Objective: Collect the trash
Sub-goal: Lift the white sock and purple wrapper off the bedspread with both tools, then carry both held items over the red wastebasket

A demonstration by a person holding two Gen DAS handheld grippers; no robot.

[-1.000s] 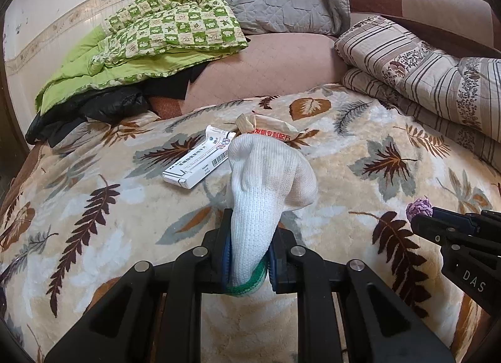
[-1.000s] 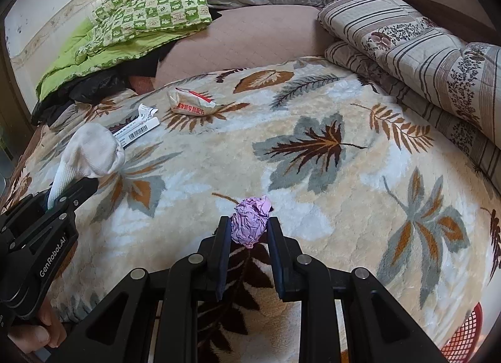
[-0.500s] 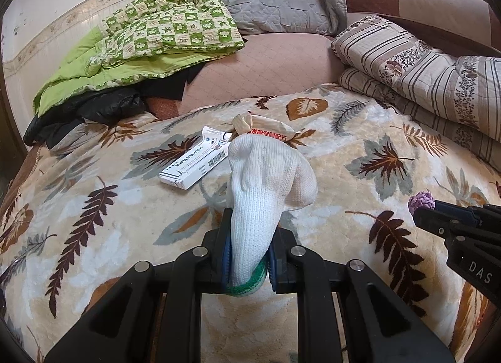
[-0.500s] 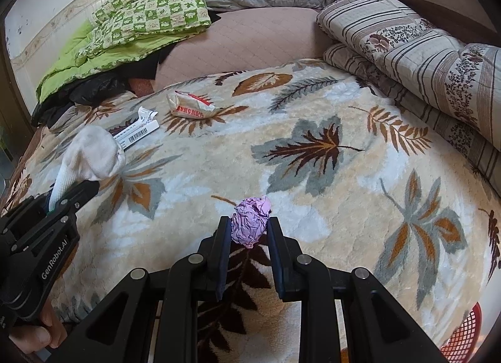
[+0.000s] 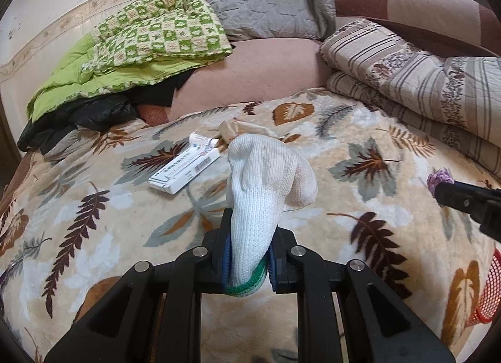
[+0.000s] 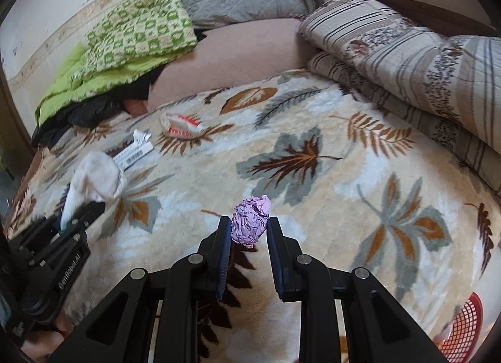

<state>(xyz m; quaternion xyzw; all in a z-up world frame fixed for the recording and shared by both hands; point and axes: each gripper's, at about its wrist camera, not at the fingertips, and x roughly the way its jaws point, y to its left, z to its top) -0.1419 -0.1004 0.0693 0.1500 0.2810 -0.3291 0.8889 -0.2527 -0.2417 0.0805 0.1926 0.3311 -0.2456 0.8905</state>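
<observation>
The right gripper (image 6: 249, 231) pinches a crumpled purple paper ball (image 6: 250, 220) above the leaf-patterned blanket (image 6: 328, 194). At nine o'clock, the left gripper (image 6: 70, 222) clamps a white glove (image 6: 94, 180); a red basket (image 6: 463, 331) sits at four o'clock.

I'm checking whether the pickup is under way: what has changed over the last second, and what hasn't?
The right gripper, shut on the purple paper ball, has lifted a little off the leaf-print blanket; in the left wrist view it sits higher than before. The left gripper stays shut on the white glove. The white carton and snack wrapper lie where they were.
</observation>
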